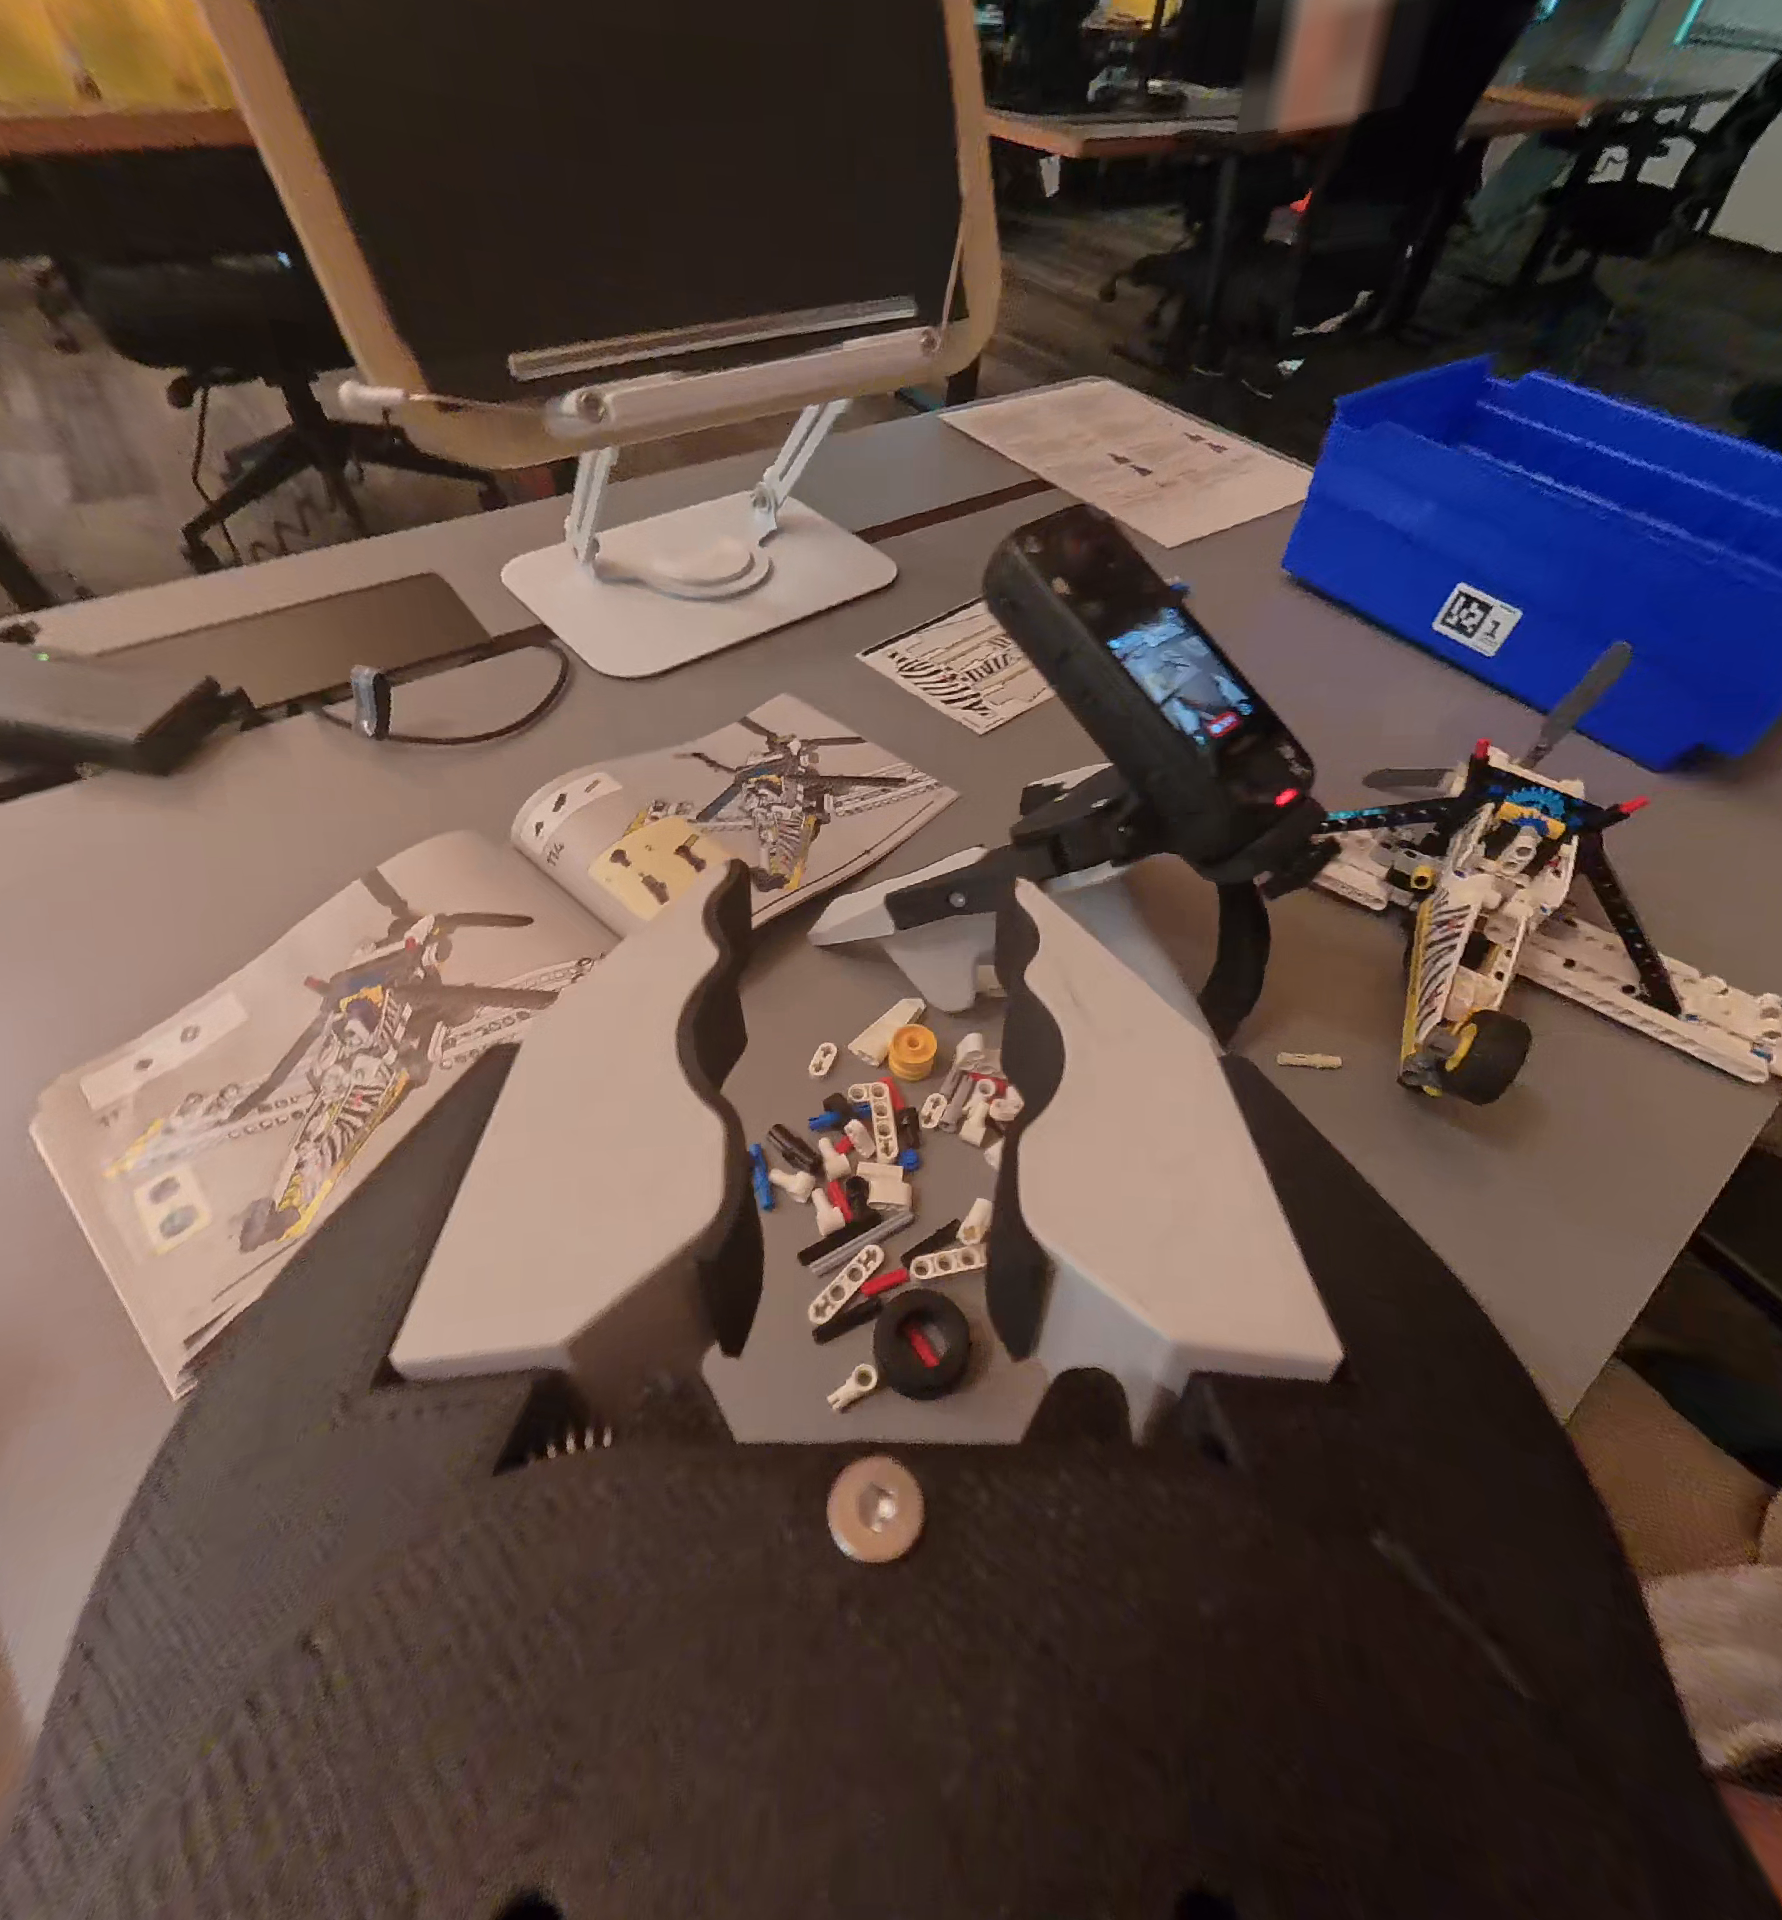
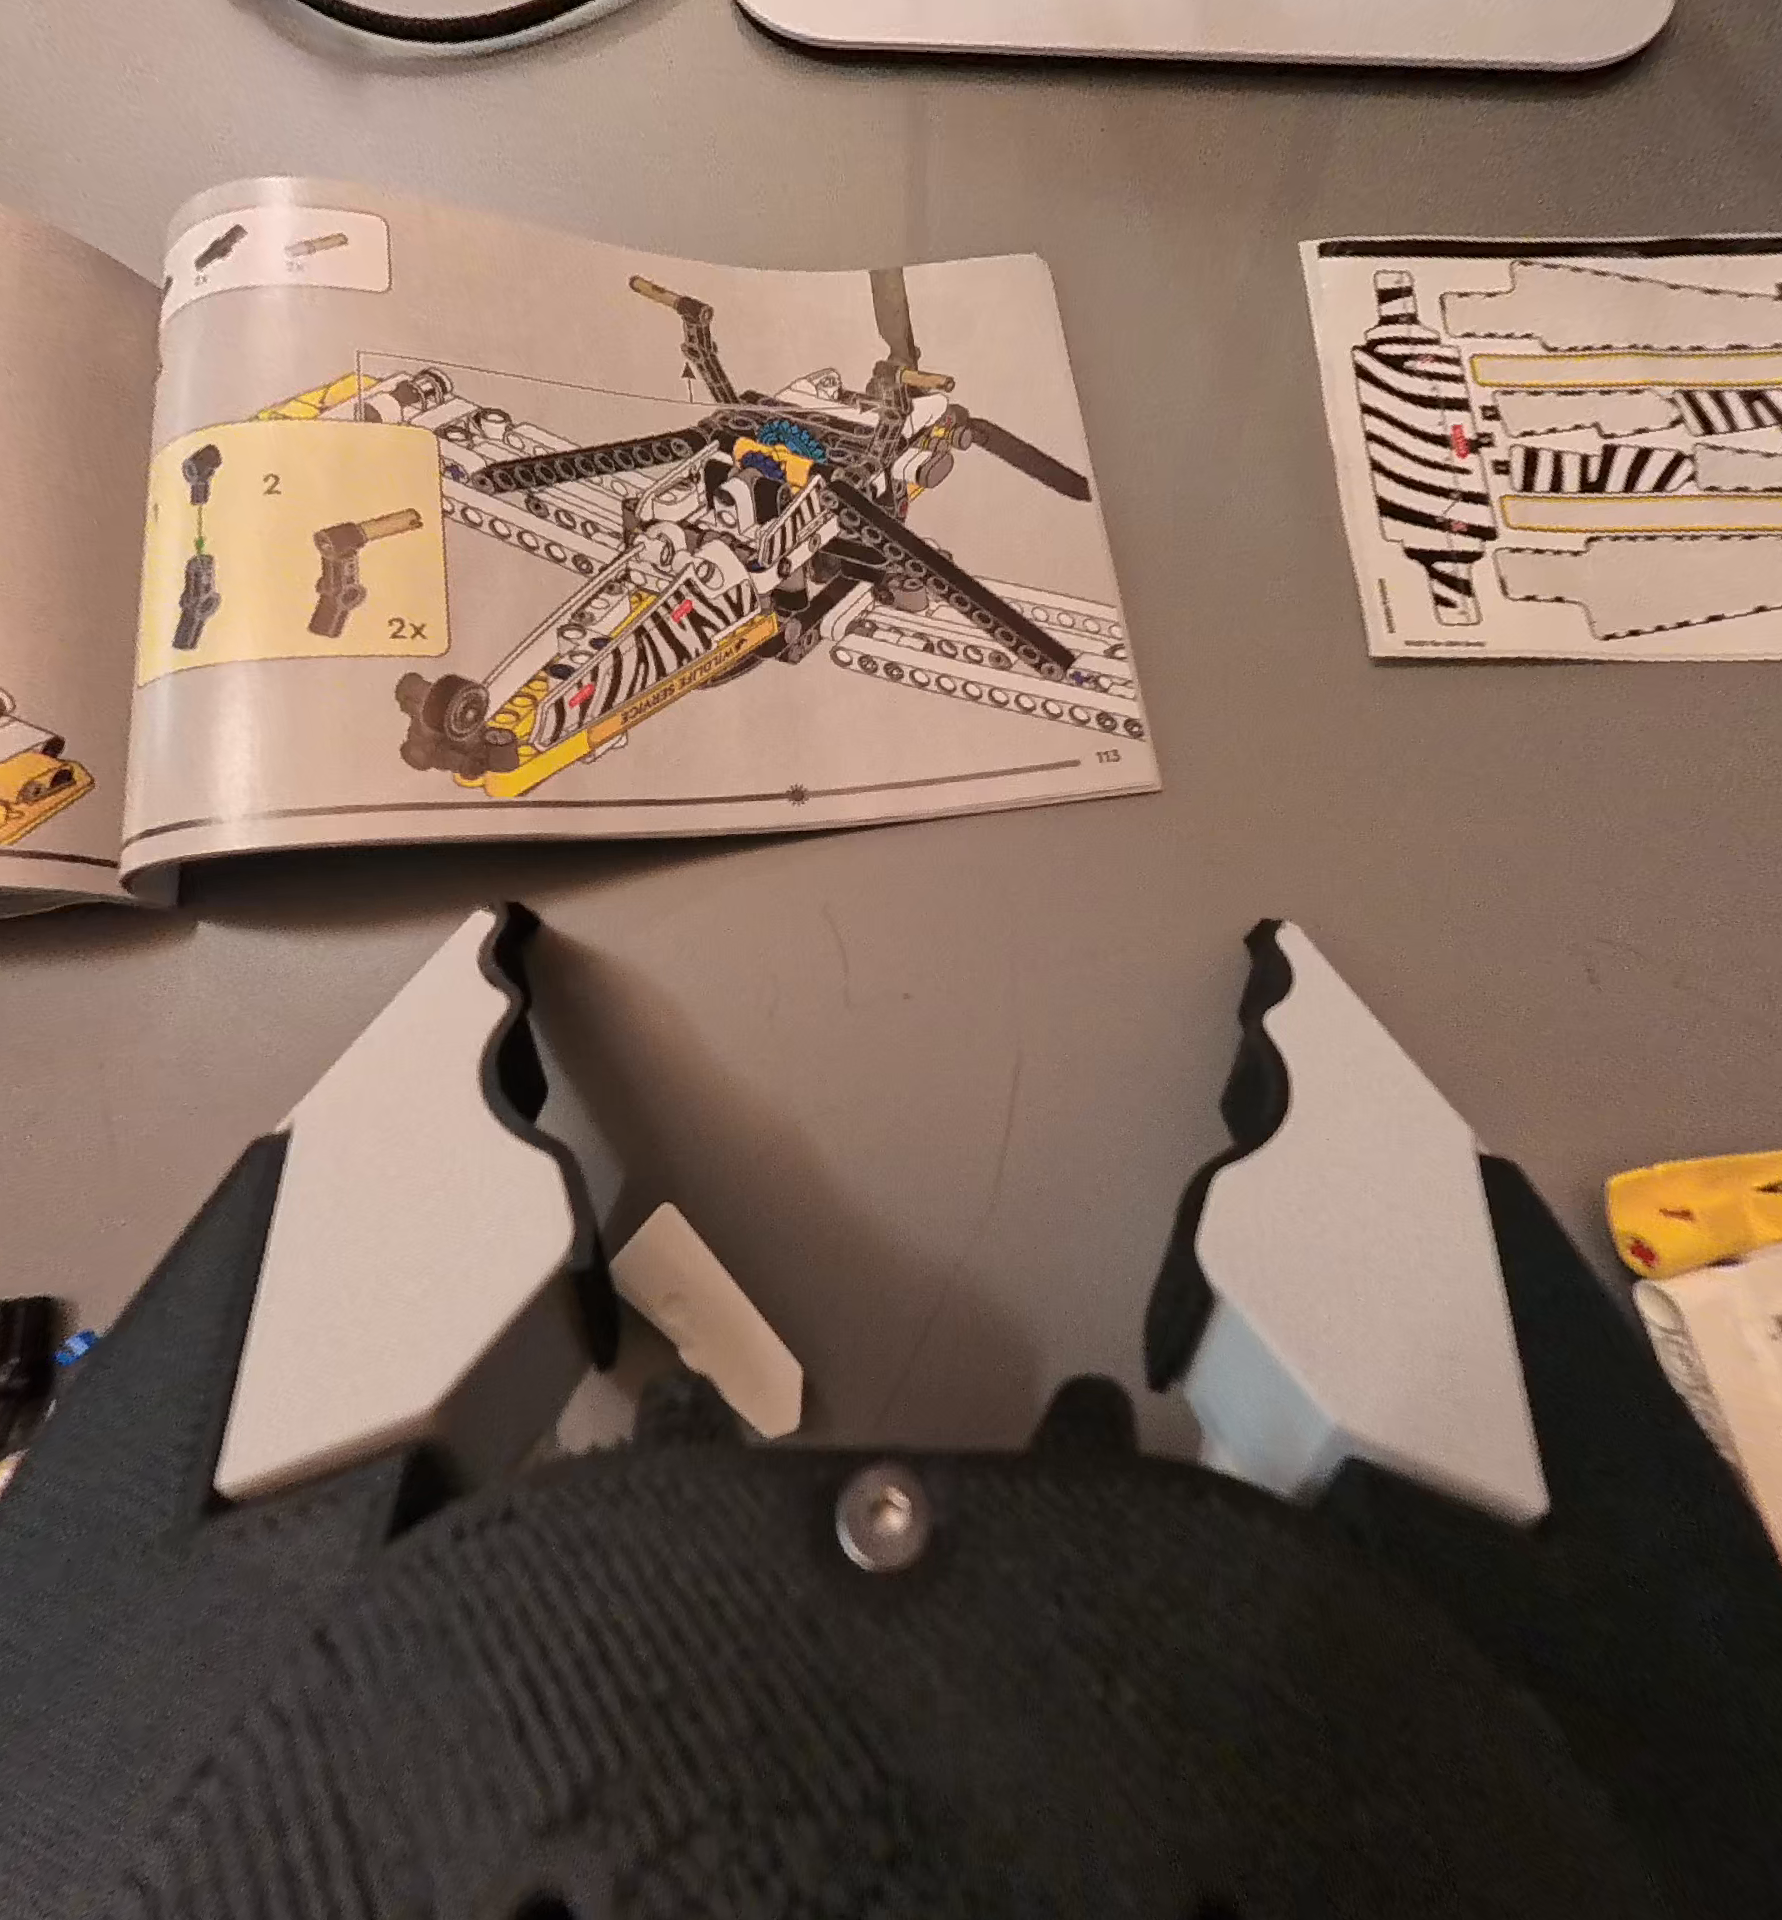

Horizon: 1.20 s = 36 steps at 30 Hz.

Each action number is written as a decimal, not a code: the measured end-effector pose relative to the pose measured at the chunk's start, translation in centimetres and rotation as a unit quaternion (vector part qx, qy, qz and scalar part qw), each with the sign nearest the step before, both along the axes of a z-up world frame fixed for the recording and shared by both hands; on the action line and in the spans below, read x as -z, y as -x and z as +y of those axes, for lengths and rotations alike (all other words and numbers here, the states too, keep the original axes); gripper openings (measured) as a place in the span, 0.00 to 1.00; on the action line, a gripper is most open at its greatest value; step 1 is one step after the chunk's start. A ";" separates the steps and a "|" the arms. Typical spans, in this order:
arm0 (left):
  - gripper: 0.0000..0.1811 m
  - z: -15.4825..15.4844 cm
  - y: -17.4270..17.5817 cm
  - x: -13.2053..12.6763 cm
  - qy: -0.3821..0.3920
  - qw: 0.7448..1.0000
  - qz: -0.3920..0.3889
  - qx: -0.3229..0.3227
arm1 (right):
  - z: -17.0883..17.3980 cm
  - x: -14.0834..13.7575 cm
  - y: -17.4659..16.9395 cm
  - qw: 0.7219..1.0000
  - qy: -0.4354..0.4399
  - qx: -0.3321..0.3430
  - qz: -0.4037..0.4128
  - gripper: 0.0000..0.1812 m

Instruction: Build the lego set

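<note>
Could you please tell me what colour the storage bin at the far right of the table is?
The storage bin is bright blue, seen best in the left wrist view.

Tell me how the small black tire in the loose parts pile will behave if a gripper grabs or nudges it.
The black tire lies flat on the table, so a nudge would probably slide it, not roll it. It looks like rubber, so it likely grips well and squashes slightly. It seems small and light, and a red piece lying in its hole may get dragged along.
</note>
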<state>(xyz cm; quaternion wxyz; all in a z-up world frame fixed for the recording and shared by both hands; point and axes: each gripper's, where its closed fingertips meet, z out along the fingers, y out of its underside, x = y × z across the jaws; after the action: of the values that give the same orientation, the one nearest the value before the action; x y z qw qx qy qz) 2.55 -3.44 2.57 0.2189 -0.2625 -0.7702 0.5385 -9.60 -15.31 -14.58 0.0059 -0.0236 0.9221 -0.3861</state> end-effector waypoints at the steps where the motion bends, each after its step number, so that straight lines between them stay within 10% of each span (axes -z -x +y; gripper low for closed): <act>1: 0.25 0.4 0.5 -0.1 0.006 1.000 -0.003 0.006 | 0.0 0.0 0.0 1.000 0.000 0.000 0.000 0.74; 36: 0.20 7.6 8.2 -0.1 0.000 0.988 0.024 0.149 | 0.0 0.0 0.0 1.000 0.000 0.000 0.000 0.74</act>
<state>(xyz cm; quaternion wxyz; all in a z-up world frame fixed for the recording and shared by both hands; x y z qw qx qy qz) -5.63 4.16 2.69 0.3156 -0.3615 -0.7171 0.5055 -9.59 -15.34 -14.61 0.0060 -0.0237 0.9221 -0.3861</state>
